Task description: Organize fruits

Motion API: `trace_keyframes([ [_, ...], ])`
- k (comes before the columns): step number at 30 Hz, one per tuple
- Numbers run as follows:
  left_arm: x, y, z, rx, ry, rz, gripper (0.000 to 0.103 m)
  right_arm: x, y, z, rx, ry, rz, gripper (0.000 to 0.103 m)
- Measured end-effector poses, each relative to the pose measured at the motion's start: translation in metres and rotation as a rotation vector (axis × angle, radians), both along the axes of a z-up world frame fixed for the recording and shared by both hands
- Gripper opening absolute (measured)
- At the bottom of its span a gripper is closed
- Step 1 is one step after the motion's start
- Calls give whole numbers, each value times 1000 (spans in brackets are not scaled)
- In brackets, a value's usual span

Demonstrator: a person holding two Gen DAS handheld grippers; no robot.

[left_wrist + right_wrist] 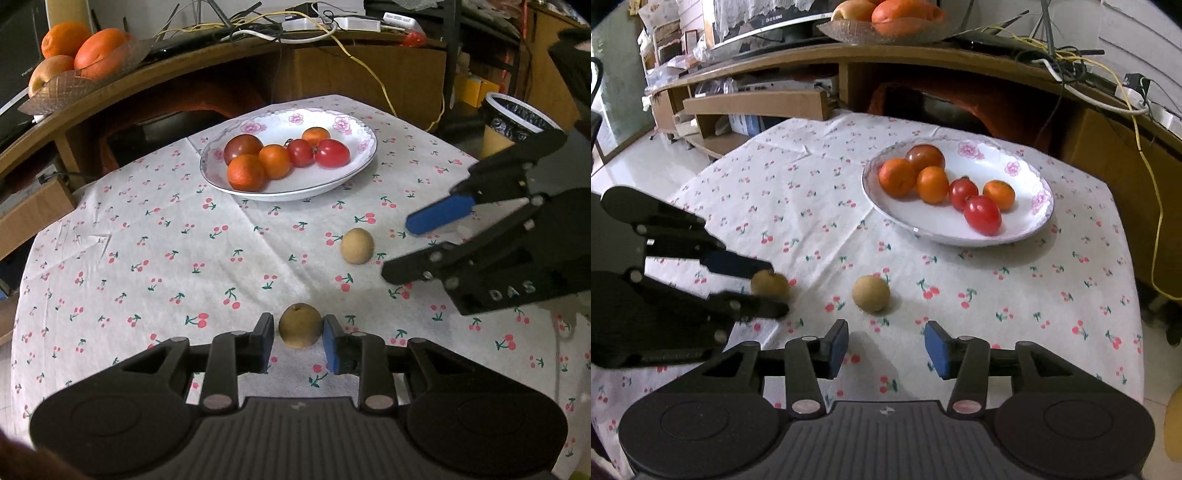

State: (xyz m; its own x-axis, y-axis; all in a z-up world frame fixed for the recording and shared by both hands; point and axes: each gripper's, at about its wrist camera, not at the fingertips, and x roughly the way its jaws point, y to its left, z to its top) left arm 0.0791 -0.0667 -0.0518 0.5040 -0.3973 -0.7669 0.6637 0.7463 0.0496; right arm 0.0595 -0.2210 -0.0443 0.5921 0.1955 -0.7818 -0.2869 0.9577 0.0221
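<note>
1. A small brown fruit (300, 325) is seen between the fingers of the left gripper (299, 341), on the cherry-print tablecloth (147, 258). Pads sit just beside it on both sides; firm contact cannot be confirmed.
2. A second brown fruit (871, 294) is found loose on the cloth, just ahead of the right gripper (886, 347), whose jaws are spread with nothing between them.
3. A flowered white plate (1030, 236) is set farther back on the cloth; three oranges, two red tomatoes and one darker tomato are held in it.
4. A glass bowl (85, 83) of larger oranges is placed on the wooden shelf (184, 62) behind the table.
5. A lined bin (513, 122) is visible beyond the table's right side.
</note>
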Motion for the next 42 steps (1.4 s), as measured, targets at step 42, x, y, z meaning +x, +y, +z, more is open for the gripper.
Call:
trace_keyframes([
  [42,8,19,2,-62,14,18,31,75,48,-8,12,21,-58,25],
])
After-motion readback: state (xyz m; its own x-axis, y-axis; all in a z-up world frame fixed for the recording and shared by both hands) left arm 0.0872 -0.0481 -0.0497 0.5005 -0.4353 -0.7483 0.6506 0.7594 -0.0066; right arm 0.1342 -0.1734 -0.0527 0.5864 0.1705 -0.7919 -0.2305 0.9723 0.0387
